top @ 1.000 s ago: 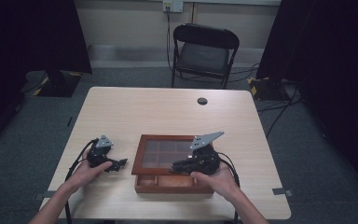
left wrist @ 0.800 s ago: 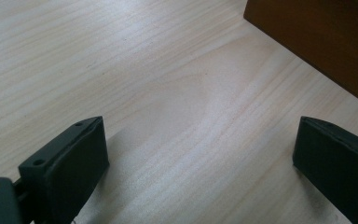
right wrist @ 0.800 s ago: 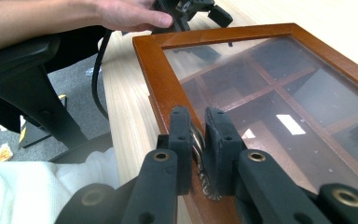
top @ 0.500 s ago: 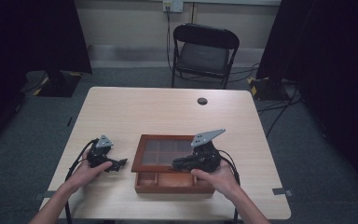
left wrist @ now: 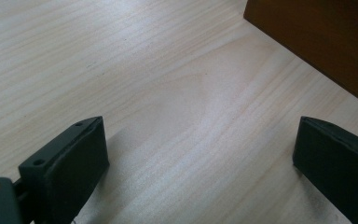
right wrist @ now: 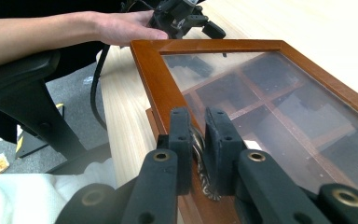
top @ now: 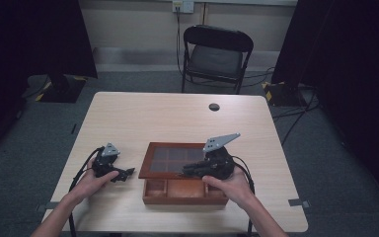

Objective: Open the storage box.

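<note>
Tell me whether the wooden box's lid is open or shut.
Partly open. The glass-paned lid is lifted at its front edge, exposing the box's front compartments, with the right gripper clamped on its metal handle.

Pale wood-grain bench (top: 143, 118): light beige with fine darker streaks; small round black disc (top: 214, 106) near its far edge. Reddish-brown wooden compartment box (top: 177, 193): warm mahogany walls, lighter brown floor. Reddish-brown framed glass lid (right wrist: 261, 79): glossy frame, clear pane, dark compartments beneath. Dull silver patterned metal clasp (right wrist: 199, 154). Black left hand-held gripper (top: 123, 173) and black right hand-held gripper (top: 190, 171), each with a grey plate. Black folding chair (top: 216, 55). Grey floor (top: 39, 128).
</note>
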### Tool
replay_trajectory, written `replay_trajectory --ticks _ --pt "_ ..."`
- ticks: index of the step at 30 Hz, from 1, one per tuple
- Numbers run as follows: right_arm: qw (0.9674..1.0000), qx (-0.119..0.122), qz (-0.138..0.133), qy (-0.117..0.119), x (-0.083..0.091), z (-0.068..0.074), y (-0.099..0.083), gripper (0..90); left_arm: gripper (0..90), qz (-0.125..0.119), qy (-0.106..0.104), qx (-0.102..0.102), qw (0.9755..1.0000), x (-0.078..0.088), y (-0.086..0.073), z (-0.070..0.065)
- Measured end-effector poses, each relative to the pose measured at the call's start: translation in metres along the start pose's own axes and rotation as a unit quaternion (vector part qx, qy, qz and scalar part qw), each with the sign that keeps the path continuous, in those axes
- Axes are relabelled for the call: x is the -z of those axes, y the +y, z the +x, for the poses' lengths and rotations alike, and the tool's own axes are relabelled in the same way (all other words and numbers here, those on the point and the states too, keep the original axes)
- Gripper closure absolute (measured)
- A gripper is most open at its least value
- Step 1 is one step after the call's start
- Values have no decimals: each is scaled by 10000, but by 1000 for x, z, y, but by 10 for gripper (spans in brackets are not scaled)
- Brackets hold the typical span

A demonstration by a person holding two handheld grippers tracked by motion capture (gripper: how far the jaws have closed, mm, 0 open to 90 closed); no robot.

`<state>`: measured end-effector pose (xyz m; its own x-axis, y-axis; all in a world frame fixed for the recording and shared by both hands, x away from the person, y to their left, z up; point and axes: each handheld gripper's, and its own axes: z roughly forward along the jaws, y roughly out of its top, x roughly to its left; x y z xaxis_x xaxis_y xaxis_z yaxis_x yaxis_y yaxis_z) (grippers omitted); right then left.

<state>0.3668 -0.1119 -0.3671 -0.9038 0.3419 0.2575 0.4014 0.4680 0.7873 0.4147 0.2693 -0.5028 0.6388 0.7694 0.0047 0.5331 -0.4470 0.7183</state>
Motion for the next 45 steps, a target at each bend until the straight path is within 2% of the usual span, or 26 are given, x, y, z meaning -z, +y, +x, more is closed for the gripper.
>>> replay_trajectory --ticks 38,40,45 --pt "9995 -87 -267 -142 12 -8 24 822 24 -24 -3 31 10000 0 0 0" --pt "9995 -96 -271 -123 13 -9 25 822 24 4 13 -27 10000 0 0 0" --pt "9994 -102 -303 -126 13 -9 25 822 24 4 13 -26 10000 0 0 0"
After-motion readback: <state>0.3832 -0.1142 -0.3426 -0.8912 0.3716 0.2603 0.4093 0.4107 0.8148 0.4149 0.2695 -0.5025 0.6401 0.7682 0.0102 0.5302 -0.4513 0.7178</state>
